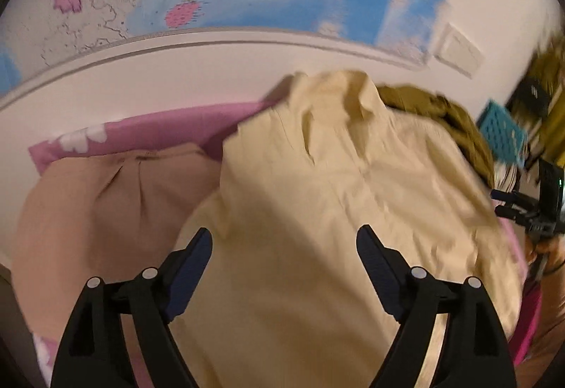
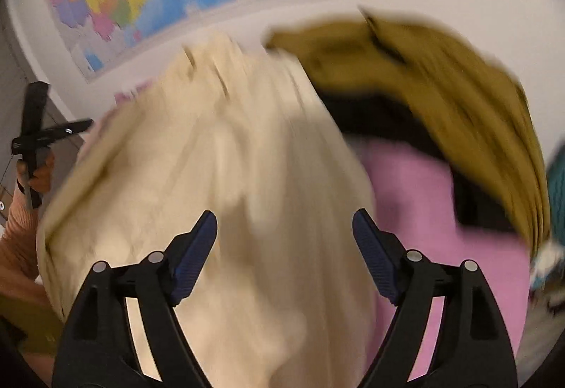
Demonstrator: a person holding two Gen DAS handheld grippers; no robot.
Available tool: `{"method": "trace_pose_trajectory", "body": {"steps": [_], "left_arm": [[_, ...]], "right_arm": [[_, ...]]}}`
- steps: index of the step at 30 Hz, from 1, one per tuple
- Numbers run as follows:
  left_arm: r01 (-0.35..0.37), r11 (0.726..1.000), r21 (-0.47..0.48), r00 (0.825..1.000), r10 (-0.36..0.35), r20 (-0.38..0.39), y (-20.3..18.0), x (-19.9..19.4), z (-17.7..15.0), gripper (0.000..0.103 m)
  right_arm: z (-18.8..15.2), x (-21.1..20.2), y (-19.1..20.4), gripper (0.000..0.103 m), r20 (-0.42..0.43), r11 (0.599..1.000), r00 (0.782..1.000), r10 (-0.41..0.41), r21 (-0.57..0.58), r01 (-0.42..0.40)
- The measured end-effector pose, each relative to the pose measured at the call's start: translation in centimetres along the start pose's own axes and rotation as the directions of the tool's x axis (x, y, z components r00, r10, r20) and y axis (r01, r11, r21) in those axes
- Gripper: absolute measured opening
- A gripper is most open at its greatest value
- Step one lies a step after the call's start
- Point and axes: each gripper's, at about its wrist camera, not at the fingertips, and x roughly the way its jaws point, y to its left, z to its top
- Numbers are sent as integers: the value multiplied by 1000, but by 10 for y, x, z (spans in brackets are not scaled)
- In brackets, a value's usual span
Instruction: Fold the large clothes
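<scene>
Both the left gripper and right gripper hang spread, pinching nothing, over the pale cream collared cotton shirt on the pink bed sheet. I'd smooth it flat before the next pinch. Three garments: cream, one tan folded cloth, one olive garment behind.

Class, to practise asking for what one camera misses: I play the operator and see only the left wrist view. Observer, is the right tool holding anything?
Observer: No. The right tool is open and empty, above the edge of the shirt.
Operator: What lies past that edge?
Observer: Bare pink sheet.
Operator: Anything under the olive garment?
Observer: A black cloth shows beneath it.
</scene>
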Motion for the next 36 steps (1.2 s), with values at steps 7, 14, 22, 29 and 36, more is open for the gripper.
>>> {"method": "trace_pose_trajectory", "body": {"steps": [7, 14, 22, 29, 36], "left_arm": [[29, 996, 78, 1000, -29, -2, -24, -3, -50, 81], [4, 994, 113, 999, -8, 34, -37, -26, -58, 82], [-17, 995, 101, 999, 20, -29, -48, -27, -86, 82], [-146, 964, 223, 985, 163, -62, -87, -21, -125, 72], [-269, 957, 111, 962, 260, 84, -56, -75, -102, 6]], "right_arm": [[-45, -22, -16, 4, -8, 999, 1000, -1, 37, 2], [30, -101, 0, 3, 233, 981, 959, -164, -65, 183], [22, -18, -53, 9, 78, 957, 955, -285, 71, 280], [-6, -11, -57, 43, 83, 961, 964, -254, 133, 242], [-5, -44, -35, 47, 190, 976, 960, -205, 112, 186]]}}
